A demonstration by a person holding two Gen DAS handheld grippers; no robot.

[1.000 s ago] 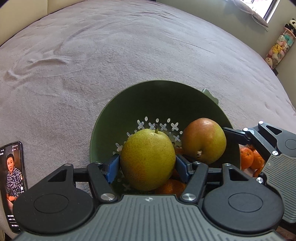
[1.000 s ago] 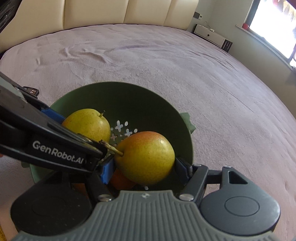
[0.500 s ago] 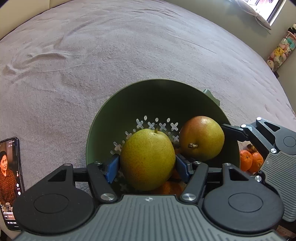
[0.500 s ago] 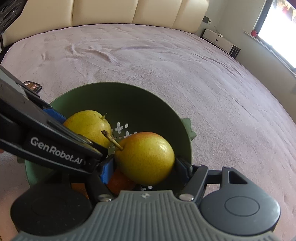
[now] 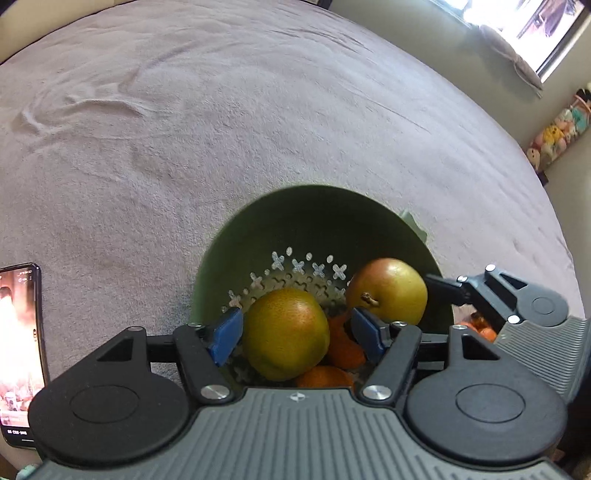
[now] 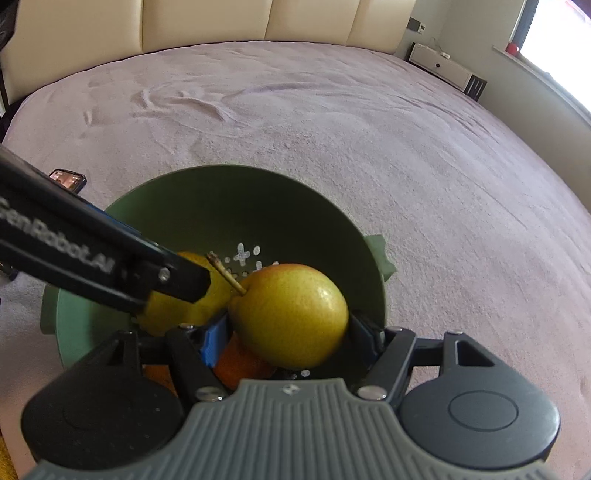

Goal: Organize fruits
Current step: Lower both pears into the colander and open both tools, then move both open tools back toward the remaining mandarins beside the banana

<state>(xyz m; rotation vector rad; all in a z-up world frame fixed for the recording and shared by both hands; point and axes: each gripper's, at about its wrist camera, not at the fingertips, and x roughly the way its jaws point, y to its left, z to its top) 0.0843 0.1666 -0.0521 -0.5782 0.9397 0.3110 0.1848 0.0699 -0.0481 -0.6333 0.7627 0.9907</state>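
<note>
A green colander bowl (image 5: 258, 221) (image 6: 221, 192) sits on the grey bed cover. My left gripper (image 5: 295, 332) is open over it; a yellow-green pear (image 5: 286, 334) lies between its blue pads, apart from both, resting on oranges (image 5: 341, 345) in the bowl. My right gripper (image 6: 286, 332) is shut on a second, red-blushed pear (image 6: 291, 314) (image 5: 388, 290) and holds it over the bowl. The first pear shows partly in the right wrist view (image 6: 184, 306) behind the left gripper's arm (image 6: 92, 258).
A phone (image 5: 18, 350) (image 6: 66, 179) with a lit screen lies on the cover left of the bowl. More oranges (image 5: 480, 328) lie right of the bowl behind the right gripper. A cream headboard (image 6: 221, 22) bounds the far side.
My left gripper has opened and drawn back; its pear dropped onto the oranges in the bowl and turned over. The right gripper still holds its pear and has lifted slightly.
</note>
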